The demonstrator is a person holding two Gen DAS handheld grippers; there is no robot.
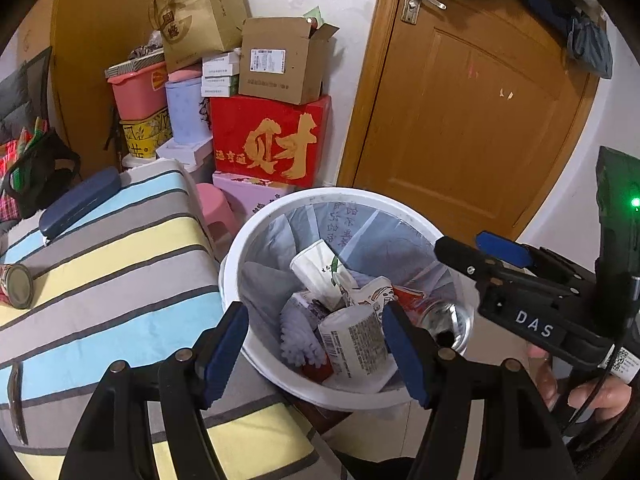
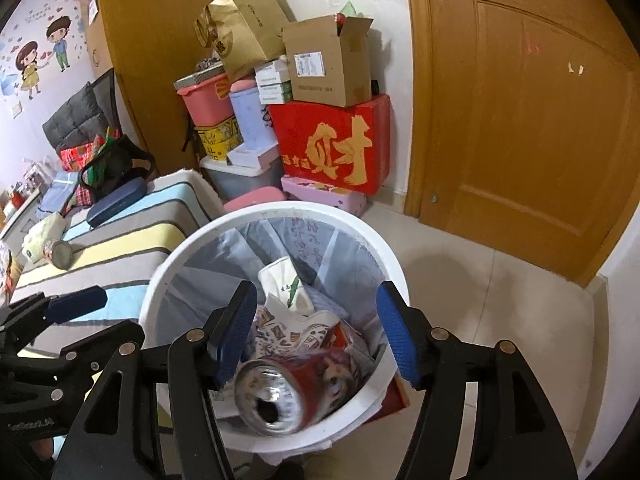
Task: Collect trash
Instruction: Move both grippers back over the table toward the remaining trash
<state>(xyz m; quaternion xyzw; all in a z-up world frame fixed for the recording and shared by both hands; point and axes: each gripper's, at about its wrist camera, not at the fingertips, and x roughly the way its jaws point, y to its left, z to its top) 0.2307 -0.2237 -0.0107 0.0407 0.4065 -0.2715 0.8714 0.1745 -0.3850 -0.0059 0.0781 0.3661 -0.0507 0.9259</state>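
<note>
1. The red drink can (image 2: 294, 394) is the task's thing in play: a red printed body, a silver top with its dark drinking hole turned toward the right wrist camera, and blurred outlines.
2. The can sits inside the mouth of the white bin (image 2: 394, 276), at its near side, over the other rubbish; whether it rests on that rubbish cannot be told.
3. The right gripper (image 2: 318, 334) hangs over the bin with its blue pads spread wide. The can lies below and between them, and neither pad touches it.
4. The left gripper (image 1: 316, 354) is also parted, with nothing gripped; its fingers frame the bin's near rim and a white labelled carton (image 1: 354, 338) lying in the rubbish.
5. A paper cup (image 1: 320, 270) and crumpled wrappers fill the bin's lined middle.
6. A second can (image 1: 16, 286) lies on its side on the striped bed cover (image 1: 120, 280), well apart from the bin, with a dark blue case (image 1: 80, 202) farther up the bed.
7. The bed edge presses close on the bin's left side. Behind the bin stand a pink stool (image 1: 218, 210) and stacked boxes (image 1: 270, 138).
8. To the right, pale floor tiles (image 2: 500, 312) lie open up to the wooden door (image 2: 532, 120).
</note>
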